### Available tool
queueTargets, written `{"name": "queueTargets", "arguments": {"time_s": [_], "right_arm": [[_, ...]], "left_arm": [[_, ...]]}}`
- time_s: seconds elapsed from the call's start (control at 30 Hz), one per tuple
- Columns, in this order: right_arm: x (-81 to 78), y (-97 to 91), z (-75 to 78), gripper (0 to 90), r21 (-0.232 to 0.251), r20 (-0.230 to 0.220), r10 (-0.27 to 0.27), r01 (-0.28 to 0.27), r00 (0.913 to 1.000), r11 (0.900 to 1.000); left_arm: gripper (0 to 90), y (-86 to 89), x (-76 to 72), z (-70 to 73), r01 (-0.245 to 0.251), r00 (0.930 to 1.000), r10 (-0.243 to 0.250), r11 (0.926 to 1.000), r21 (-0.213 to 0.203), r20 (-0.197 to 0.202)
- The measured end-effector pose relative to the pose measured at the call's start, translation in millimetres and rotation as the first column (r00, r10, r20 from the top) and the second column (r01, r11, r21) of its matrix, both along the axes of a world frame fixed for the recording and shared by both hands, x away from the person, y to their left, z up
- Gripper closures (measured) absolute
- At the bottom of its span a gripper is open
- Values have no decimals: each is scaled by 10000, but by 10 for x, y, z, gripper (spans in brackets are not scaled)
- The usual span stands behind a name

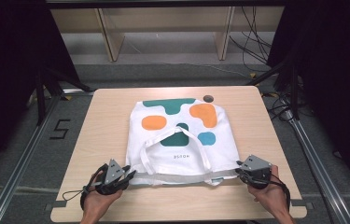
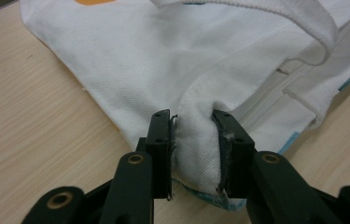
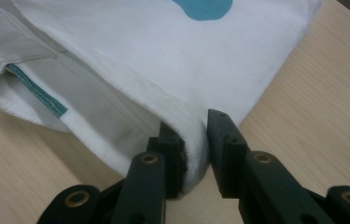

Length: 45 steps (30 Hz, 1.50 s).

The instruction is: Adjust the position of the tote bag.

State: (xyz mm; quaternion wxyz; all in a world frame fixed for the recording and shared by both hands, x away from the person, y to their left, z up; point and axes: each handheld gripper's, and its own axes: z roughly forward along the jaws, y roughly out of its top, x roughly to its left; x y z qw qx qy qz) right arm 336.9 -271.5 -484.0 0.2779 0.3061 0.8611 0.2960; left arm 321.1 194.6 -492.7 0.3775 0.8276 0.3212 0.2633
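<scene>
- two tongs work the near corners of a white tote bag lying flat mid-frame on the desk.
- left tongs pinch a bunched corner at lower left, likely anchoring it.
- right tongs at lower right clamp the other corner's edge, probably for lifting or folding evenly.

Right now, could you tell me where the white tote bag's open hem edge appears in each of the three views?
High view: the hem edge runs along the near side of the tote bag, between both grippers.
Left gripper view: lower centre, bunched between the jaws.
Right gripper view: lower centre, between the jaws.
Shared landmark: the teal trim.
</scene>
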Motion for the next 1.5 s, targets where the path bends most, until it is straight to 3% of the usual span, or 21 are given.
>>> {"name": "queueTargets", "arguments": {"time_s": [0.07, 0.1, 0.17, 0.2, 0.23, 0.37, 0.73, 0.77, 0.8, 0.83, 0.87, 0.9, 1.0, 1.03, 1.1, 1.2, 1.23, 1.37, 1.4, 1.43, 1.5], "right_arm": [[-29, 6, -1, 768, 85, -117, -57, 58, 9999, 9999], [-109, -4, -11, 770, 71, -232, 242, -240, 9994, 9997], [-163, -2, -9, 771, 143, -338, 89, -84, 9994, 9999], [-215, -13, -6, 772, 93, -331, 201, -198, 9992, 9998], [-344, -35, 17, 772, 81, -288, -9, 12, 9996, 10000], [-490, -108, 28, 768, 236, -170, -56, 60, 9998, 9997], [-477, -156, 0, 718, 880, -239, -223, 244, 9995, 9958], [-472, -164, -3, 707, 1015, -272, -246, 272, 9993, 9945], [-471, -165, -5, 703, 1039, -276, -272, 300, 9992, 9941], [-471, -167, -9, 701, 1070, -290, -313, 342, 9991, 9937], [-467, -175, -9, 700, 1012, -298, -263, 292, 9992, 9944], [-486, -155, -18, 699, 1231, -451, -480, 532, 9978, 9910], [-470, -172, -11, 695, 1166, -327, -310, 346, 9990, 9926], [-467, -186, -17, 682, 1159, -291, -345, 376, 9990, 9926], [-461, -190, -23, 656, 1245, -280, -446, 477, 9986, 9911], [-448, -191, -33, 648, 1165, -342, -454, 491, 9984, 9920], [-441, -176, -49, 650, 1100, -332, -508, 542, 9982, 9924], [-424, -177, -55, 680, 980, -316, -417, 446, 9986, 9942], [-420, -172, -62, 751, 924, -382, -284, 318, 9989, 9952], [-417, -170, -66, 752, 838, -366, -120, 150, 9993, 9964], [-429, -159, -52, 762, 638, -318, -135, 155, 9994, 9978]], "left_arm": [[695, 14, 6, 6, 74, 10000, -74, 9999, 142, -21], [695, -14, -4, -14, -132, 9999, 128, 9993, -341, -105], [695, -5, 7, -4, 77, 10000, -76, 9999, -125, 53], [695, -15, -13, 1, 115, 9998, -116, 9999, -81, -170], [695, -46, -34, 4, 214, 9997, -214, 9998, 9, -105], [660, -77, -83, -1, 375, 9992, -373, 9992, 125, -139], [398, -158, -168, -65, 58, 9997, -46, 9985, 536, -232], [392, -156, -166, -63, 26, 9993, 4, 9966, 826, -368], [393, -150, -176, -61, -155, 9986, 209, 9938, 1105, -478], [387, -163, -206, -80, -672, 9950, 747, 9918, 1089, -661], [385, -148, -202, -75, -777, 9936, 881, 9872, 1393, -704], [398, -125, -195, -73, -935, 9920, 1036, 9868, 1325, -715], [450, -70, -174, -52, -1153, 9891, 1230, 9888, 949, -807], [531, -41, -166, -44, -1160, 9886, 1218, 9910, 674, -887], [604, -66, -123, -86, -918, 9922, 946, 9951, 380, -808], [650, -131, -77, -101, -598, 9954, 643, 9961, 644, -705], [683, -165, -10, -103, -133, 9992, 169, 9954, 953, -372], [747, -143, -12, -81, -80, 9995, 106, 9965, 827, -306], [766, -133, -7, -63, 15, 9995, 11, 9967, 817, -321], [775, -145, -29, -42, -149, 9996, 162, 9984, 537, -240], [785, -145, -51, 5, 17, 9999, -10, 9975, 710, -101]]}}
